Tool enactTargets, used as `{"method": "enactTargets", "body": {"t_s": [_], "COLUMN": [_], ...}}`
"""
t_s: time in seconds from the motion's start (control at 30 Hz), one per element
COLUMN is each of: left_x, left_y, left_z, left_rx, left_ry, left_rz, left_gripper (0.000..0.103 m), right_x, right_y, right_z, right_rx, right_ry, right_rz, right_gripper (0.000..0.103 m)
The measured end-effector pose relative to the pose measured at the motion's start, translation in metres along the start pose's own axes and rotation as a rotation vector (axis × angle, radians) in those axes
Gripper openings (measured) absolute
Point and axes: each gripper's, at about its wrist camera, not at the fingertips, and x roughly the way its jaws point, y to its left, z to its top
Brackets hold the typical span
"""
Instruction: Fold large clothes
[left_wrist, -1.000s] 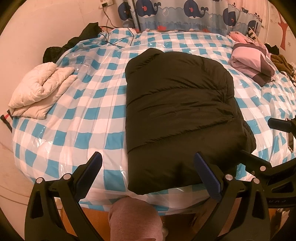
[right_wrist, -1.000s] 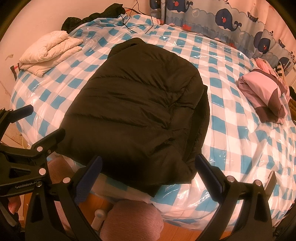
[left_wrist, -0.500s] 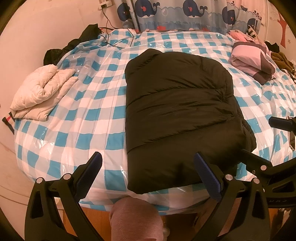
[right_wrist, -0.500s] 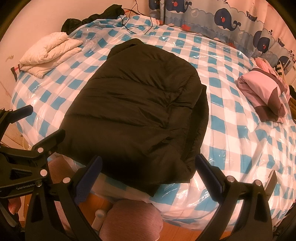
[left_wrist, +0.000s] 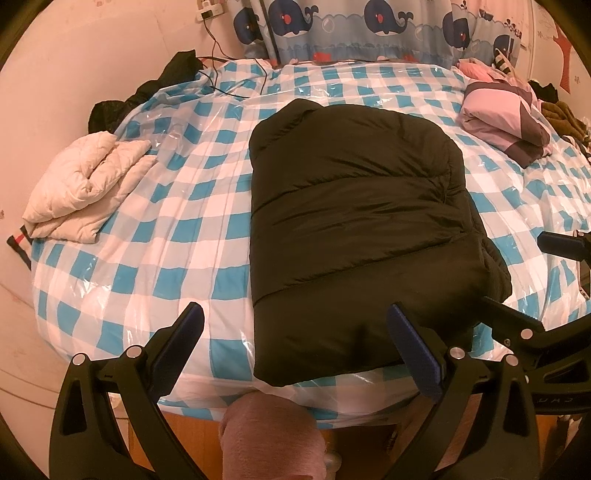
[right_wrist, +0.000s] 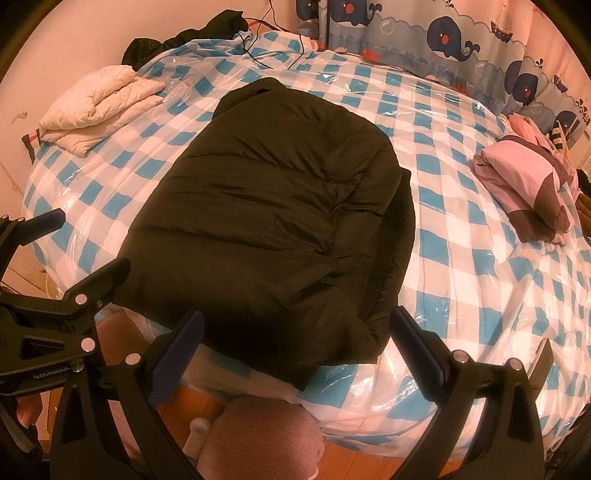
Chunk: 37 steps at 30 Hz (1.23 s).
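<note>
A large black puffer jacket (left_wrist: 354, 229) lies folded lengthwise on the blue-and-white checked bed (left_wrist: 177, 206), its hem at the near edge. It also shows in the right wrist view (right_wrist: 273, 221). My left gripper (left_wrist: 295, 332) is open and empty, held above the near bed edge by the jacket's hem. My right gripper (right_wrist: 295, 332) is open and empty, above the hem's right corner. The right gripper's arm shows in the left wrist view (left_wrist: 535, 332); the left gripper shows in the right wrist view (right_wrist: 55, 295).
A folded cream jacket (left_wrist: 85, 188) lies at the bed's left edge. A folded pink and purple garment (left_wrist: 506, 122) lies at the far right. Dark clothes (left_wrist: 147, 96) and a cable sit at the far left corner. A whale-print curtain (left_wrist: 369, 33) hangs behind. My knee (left_wrist: 269, 435) is below.
Both grippers have drawn slightly back and up from the bed; the jacket has not moved.
</note>
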Motion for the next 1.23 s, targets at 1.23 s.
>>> {"method": "enactTargets", "body": {"t_s": [1.23], "left_x": [0.017], "left_y": [0.046], "left_z": [0.0], "left_rx": [-0.091], "left_ry": [0.047], "left_rz": [-0.048], "left_gripper": [0.095], "right_x": [-0.01], "right_y": [-0.009], "right_z": [0.004], "right_rx": [0.012], "right_ry": [-0.026], "right_rz": [0.008], "right_gripper": [0.096]}}
